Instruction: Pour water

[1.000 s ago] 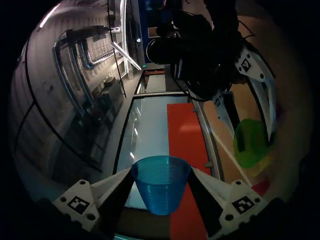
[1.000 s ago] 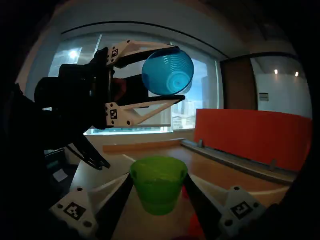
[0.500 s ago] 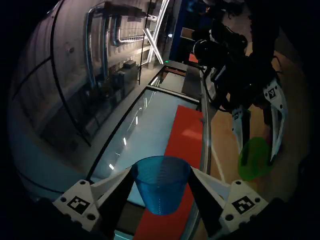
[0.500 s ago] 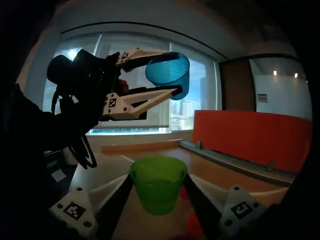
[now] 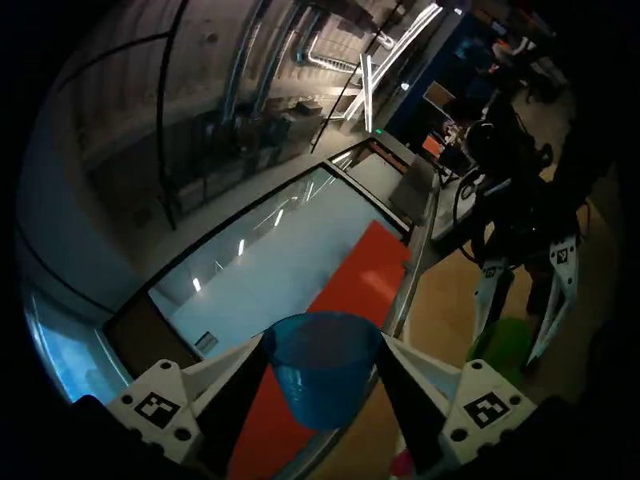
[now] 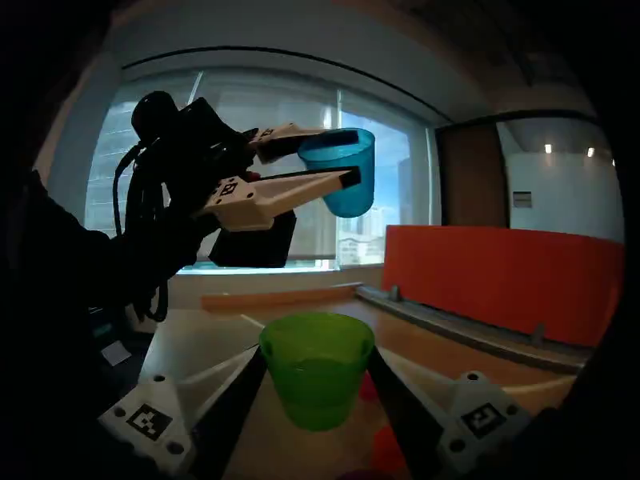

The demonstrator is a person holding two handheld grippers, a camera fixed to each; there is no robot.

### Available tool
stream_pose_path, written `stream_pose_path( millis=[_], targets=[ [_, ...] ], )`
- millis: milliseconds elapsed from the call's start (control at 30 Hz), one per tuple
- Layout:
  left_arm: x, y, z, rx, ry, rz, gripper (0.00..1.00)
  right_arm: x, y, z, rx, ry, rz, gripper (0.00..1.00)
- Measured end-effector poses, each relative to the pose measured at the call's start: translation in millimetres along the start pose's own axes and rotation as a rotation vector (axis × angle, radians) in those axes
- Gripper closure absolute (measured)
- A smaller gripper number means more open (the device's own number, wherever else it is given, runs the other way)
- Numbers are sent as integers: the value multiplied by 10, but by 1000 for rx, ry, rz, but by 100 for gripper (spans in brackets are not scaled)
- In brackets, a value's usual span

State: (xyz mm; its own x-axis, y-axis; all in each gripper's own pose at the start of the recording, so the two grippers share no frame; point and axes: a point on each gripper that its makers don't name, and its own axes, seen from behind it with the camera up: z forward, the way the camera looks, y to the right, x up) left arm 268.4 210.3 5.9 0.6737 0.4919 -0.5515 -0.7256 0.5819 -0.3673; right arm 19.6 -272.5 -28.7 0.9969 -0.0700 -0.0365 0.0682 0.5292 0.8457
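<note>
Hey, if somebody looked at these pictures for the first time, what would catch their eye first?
Most likely the blue cup, clamped in the left gripper and held high against the bright window in the right gripper view. Next comes the green cup, low in the middle between the fingers of the right gripper, with the red partition running along the right.

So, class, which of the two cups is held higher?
The blue cup, clamped in the left gripper, hangs well above the green cup, which the right gripper holds down low.
</note>
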Motion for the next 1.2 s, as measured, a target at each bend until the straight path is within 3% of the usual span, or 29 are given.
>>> stream_pose_path(
  millis=[567,767,967,1200],
  targets=[
    [-241,-24,80,-41,-32,-483,12,72,38,-54,-16,14,-9,11],
    [-303,-17,109,-60,-33,-624,13,132,38,-59,-18,24,-9,11],
    [-336,-5,99,-71,-30,-687,13,149,54,-62,-20,27,-6,11],
    [-445,51,58,-78,-57,-672,13,161,67,-54,-24,24,-1,11]
  ],
)
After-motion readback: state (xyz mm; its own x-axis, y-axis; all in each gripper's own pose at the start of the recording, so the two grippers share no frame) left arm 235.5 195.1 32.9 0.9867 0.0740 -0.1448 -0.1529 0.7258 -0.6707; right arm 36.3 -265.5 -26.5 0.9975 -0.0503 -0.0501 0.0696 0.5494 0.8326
